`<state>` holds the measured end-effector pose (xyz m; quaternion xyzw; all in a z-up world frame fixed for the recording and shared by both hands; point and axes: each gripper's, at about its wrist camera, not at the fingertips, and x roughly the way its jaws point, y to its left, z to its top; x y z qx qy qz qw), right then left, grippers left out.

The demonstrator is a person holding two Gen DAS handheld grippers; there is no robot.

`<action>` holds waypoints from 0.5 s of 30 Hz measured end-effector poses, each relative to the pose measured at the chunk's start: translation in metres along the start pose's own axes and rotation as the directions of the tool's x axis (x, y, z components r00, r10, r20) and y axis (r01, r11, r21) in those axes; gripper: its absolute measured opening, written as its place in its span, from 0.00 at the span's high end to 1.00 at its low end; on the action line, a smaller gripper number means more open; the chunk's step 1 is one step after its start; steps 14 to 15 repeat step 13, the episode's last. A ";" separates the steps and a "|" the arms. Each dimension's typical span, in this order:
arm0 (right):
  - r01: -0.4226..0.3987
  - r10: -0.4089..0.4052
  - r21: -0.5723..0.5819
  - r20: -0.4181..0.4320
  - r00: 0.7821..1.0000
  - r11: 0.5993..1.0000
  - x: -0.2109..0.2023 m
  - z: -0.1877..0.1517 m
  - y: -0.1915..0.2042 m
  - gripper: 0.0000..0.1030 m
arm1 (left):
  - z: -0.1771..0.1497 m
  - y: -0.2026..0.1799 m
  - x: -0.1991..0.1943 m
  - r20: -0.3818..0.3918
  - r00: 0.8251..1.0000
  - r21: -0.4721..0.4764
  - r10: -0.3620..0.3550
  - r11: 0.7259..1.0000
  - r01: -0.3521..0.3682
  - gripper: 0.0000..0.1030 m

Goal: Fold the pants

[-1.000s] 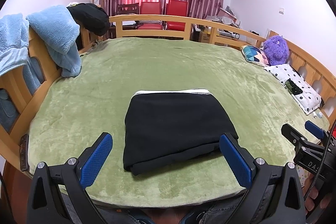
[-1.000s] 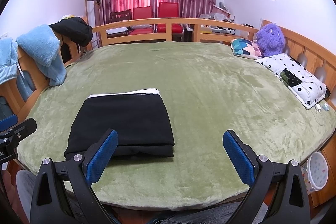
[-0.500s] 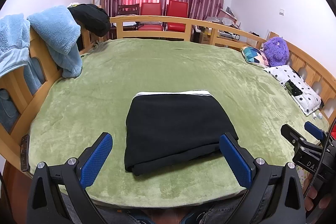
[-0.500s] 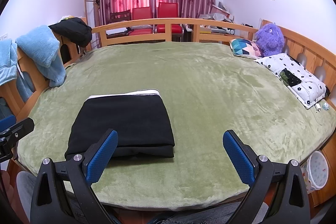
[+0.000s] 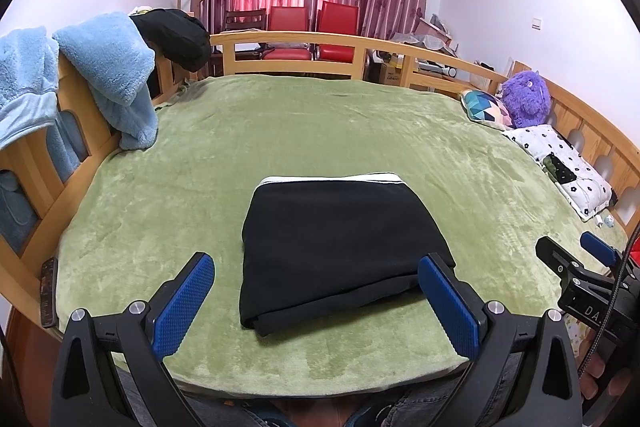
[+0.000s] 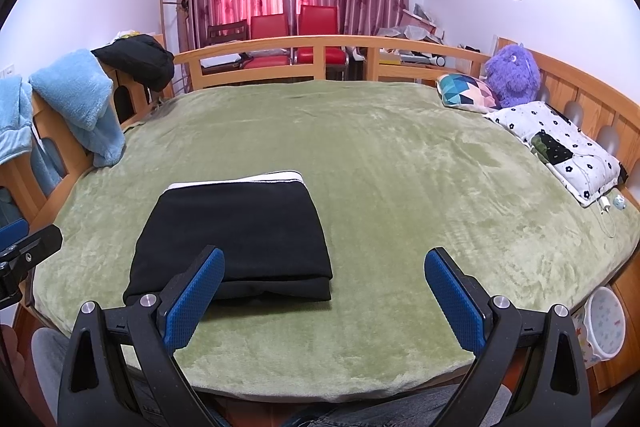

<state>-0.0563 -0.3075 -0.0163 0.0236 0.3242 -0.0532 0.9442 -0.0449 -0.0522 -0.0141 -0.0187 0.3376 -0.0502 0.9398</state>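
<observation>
The black pants [image 5: 336, 243] lie folded into a compact rectangle on the green blanket [image 5: 320, 123], a white waistband edge at the far side. They also show in the right wrist view [image 6: 236, 235]. My left gripper [image 5: 316, 287] is open and empty, held above the bed's near edge just in front of the pants. My right gripper [image 6: 324, 291] is open and empty, to the right of the pants; its left fingertip [image 6: 200, 287] overlaps the pants' near edge in view. Each gripper shows at the edge of the other's view.
A wooden rail [image 5: 304, 43] rings the bed. Blue fleece [image 5: 108, 75] and a black garment [image 5: 176, 35] hang on the left rail. Pillows [image 6: 560, 147] and a purple plush toy [image 6: 512, 75] lie at the right. Red chairs [image 6: 296, 31] stand behind. A white bin [image 6: 604, 327] sits by the bed.
Almost nothing. Both grippers stay open and hold nearly still; the pants have not moved.
</observation>
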 end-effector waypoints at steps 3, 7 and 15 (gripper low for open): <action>0.001 -0.001 0.000 -0.001 1.000 1.000 0.000 0.000 0.000 0.04 | 0.001 0.001 -0.001 0.001 1.000 -0.001 0.000 1.000 0.000 0.00; 0.004 -0.004 0.009 0.000 1.000 1.000 -0.001 0.001 0.001 0.04 | 0.001 0.002 0.000 0.001 1.000 0.001 0.001 1.000 -0.001 0.00; 0.009 -0.009 0.008 -0.002 1.000 1.000 -0.003 0.002 0.004 0.04 | 0.003 0.004 -0.001 0.006 1.000 0.002 0.004 1.000 -0.004 0.00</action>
